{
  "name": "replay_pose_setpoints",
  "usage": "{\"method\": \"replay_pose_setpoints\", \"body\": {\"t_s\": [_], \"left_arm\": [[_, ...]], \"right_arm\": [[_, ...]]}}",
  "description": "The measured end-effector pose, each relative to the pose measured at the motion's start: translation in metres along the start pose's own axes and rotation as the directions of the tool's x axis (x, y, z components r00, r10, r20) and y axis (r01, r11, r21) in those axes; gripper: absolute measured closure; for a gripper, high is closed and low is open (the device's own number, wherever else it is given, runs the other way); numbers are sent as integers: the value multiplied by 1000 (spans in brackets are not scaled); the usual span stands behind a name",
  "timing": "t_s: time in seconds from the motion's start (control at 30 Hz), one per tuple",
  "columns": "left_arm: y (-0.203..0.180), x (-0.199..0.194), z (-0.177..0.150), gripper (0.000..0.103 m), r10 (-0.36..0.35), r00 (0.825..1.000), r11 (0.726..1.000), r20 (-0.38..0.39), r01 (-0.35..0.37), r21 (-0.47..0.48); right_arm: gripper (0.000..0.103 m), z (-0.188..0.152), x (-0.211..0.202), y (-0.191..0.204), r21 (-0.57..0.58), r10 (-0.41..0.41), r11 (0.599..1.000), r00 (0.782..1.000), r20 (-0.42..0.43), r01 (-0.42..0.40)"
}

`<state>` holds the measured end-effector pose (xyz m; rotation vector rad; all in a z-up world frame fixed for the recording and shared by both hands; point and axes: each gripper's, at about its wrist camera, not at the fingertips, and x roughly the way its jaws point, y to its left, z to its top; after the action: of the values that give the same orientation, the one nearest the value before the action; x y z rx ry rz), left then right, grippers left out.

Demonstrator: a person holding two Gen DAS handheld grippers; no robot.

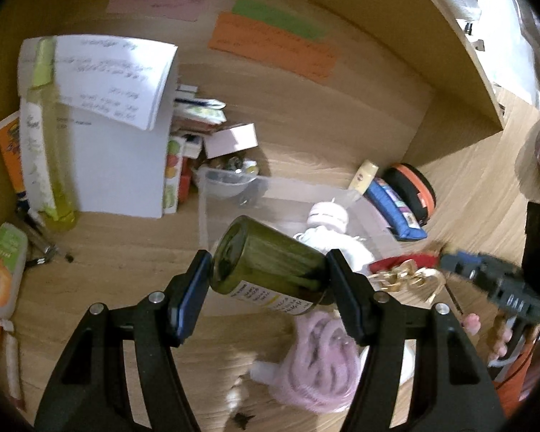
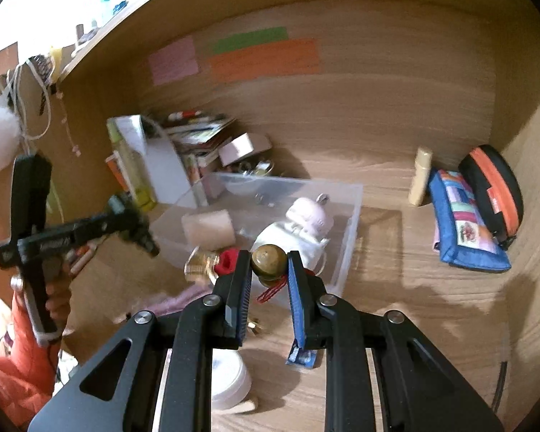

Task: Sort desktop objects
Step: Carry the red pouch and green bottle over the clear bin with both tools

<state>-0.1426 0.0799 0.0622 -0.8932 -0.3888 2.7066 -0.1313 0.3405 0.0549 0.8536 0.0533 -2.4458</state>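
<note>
Jar [image 1: 270,266] of dark green glass sits clamped in our left gripper [image 1: 270,270], tilted above the clear bin [image 1: 234,194]; our right gripper [image 2: 270,262] pinches a small brown knob [image 2: 268,257] near that bin.

The handwriting on the white sheet [image 1: 111,72] and on the orange note [image 1: 273,46] is too smeared to read, as is the print on the green bottle's label [image 1: 273,297]. In the right wrist view, the right tool [image 2: 270,270] hides most of the brown knob [image 2: 268,257] it pinches. The white round tub [image 2: 228,381] is partly covered, and the left tool [image 2: 140,230] is blurred.
</note>
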Motion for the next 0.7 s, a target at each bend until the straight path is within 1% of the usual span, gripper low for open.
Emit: {"method": "replay_pose_setpoints", "body": {"t_s": [0.13,0.27,0.4,0.5,0.63,0.7], "left_arm": [[-7,8,9,39,-22,1000,1000,-4,22,12],[-14,20,19,39,-18,1000,1000,-15,19,20],[-18,38,29,39,13,999,1000,-35,-12,23],[-19,59,36,39,33,997,999,-76,-31,22],[-22,84,38,39,67,990,997,-126,-60,52],[-24,94,38,39,72,987,996,-145,-63,64]], "right_arm": [[85,-12,3,10,-49,-9,999,999,-43,7],[85,-14,4,8,-56,-12,998,999,-53,9],[85,-7,6,-1,-29,-2,1000,999,-38,0],[85,-4,9,-7,-8,0,1000,1000,-31,0],[85,-3,14,-14,18,16,1000,999,-31,-15],[85,-1,15,-15,21,15,1000,999,-28,-14]]}}
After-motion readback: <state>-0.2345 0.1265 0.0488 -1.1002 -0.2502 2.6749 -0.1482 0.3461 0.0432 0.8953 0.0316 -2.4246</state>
